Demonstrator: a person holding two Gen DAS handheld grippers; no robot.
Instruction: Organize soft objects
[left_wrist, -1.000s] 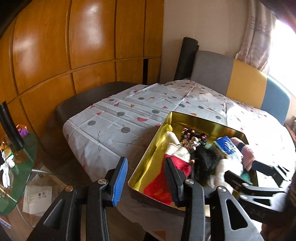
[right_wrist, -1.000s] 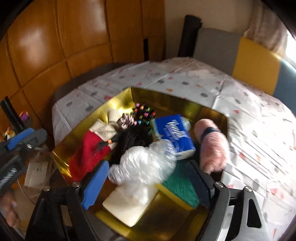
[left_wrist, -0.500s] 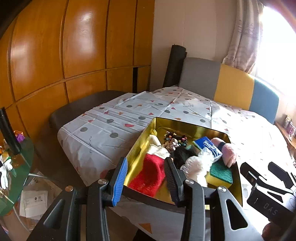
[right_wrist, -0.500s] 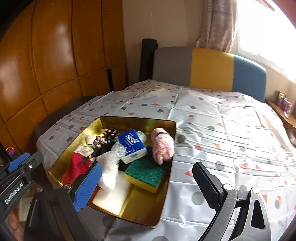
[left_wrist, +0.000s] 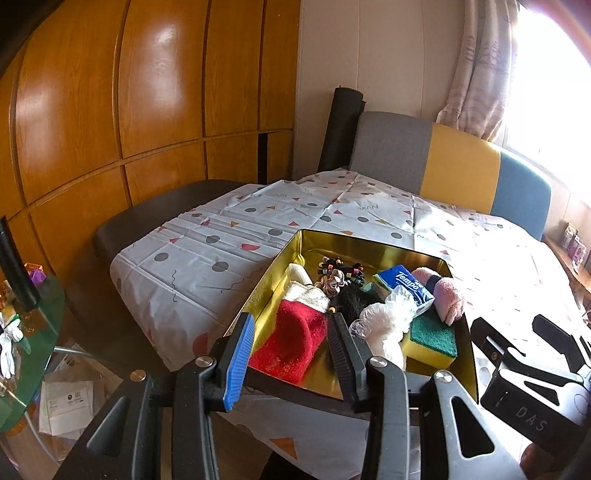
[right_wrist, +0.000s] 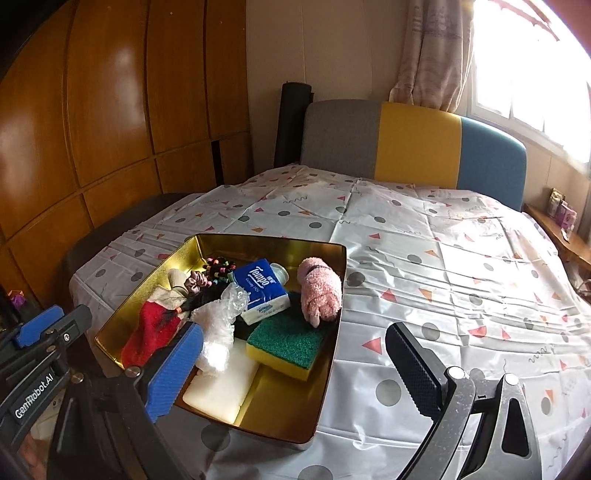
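A gold metal tray (right_wrist: 334, 325) (left_wrist: 288, 254) sits on the table near its front left corner. It holds a red sock (right_wrist: 147, 336) (left_wrist: 295, 343), a pink rolled sock (right_wrist: 319, 290) (left_wrist: 448, 299), a blue tissue pack (right_wrist: 262, 288) (left_wrist: 406, 286), a green and yellow sponge (right_wrist: 286, 345) (left_wrist: 430, 339), a white plastic bag (right_wrist: 218, 325) (left_wrist: 384, 325), a white sponge (right_wrist: 218, 387), black hair and hair ties (right_wrist: 219, 266). My left gripper (left_wrist: 291, 362) is open and empty before the tray. My right gripper (right_wrist: 295, 369) is open and empty above the tray's near edge.
The table carries a white patterned cloth (right_wrist: 443, 266). A grey, yellow and blue bench back (right_wrist: 413, 144) stands behind it. Wooden wall panels (left_wrist: 110, 110) are on the left. A glass side table (left_wrist: 26, 332) with small items stands low left.
Both grippers have pulled back and up from the tray. The right gripper has let go of the white plastic bag, which now lies in the tray.
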